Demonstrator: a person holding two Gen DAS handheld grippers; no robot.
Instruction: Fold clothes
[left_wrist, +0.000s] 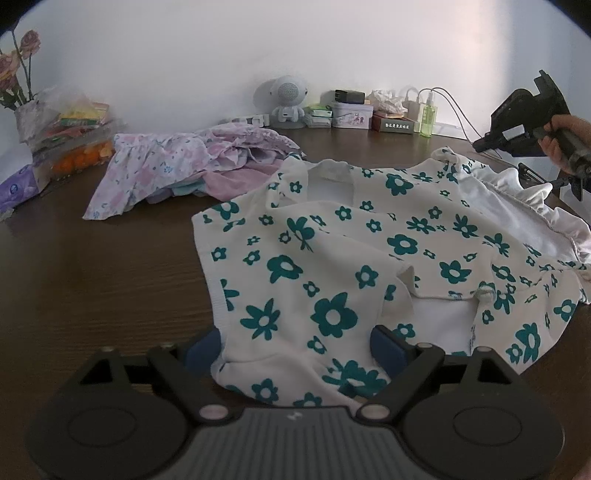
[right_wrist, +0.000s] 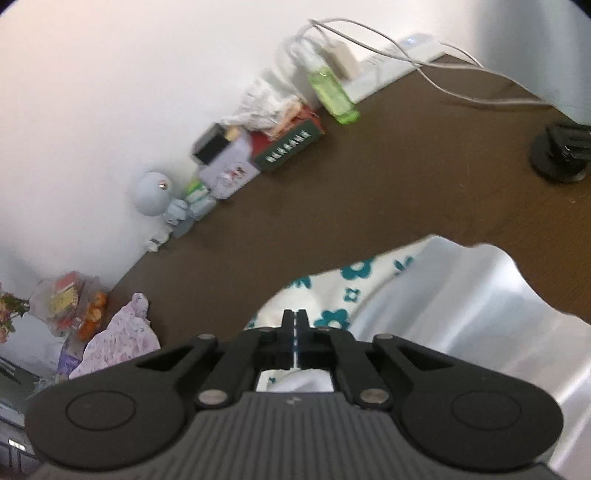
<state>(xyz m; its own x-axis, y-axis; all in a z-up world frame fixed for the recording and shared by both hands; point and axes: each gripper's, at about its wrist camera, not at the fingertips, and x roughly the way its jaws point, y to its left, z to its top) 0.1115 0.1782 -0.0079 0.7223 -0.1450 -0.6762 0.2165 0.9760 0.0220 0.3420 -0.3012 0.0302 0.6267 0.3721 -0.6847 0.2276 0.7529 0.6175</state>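
- The garment (left_wrist: 369, 258), cream with teal flowers, lies spread over the middle and right of the left wrist frame on the brown table (left_wrist: 92, 277); it is crumpled and not yet folded, its white lining showing at the right edge.
- The left gripper (left_wrist: 295, 343), at the bottom centre of that frame, has its blue-padded fingers (left_wrist: 388, 345) spread wide, one on either side of the near hem. The cloth lies between them unpinched, probably so that they can close on that edge next.
- The right gripper (right_wrist: 295, 321), at the bottom centre of the right wrist frame, has its fingers pressed almost together, with only a thin slit between them. It sits over the garment's far ruffled edge; whether cloth is caught in the slit cannot be told.
- In the left wrist frame the same tool appears at the right edge, held by a hand (left_wrist: 561, 144) above the ruffle (left_wrist: 535, 199), judged to be a hold on the opposite edge for a fold.
- A heap of pink clothes (left_wrist: 177, 166) waits at centre left, apart from the work.
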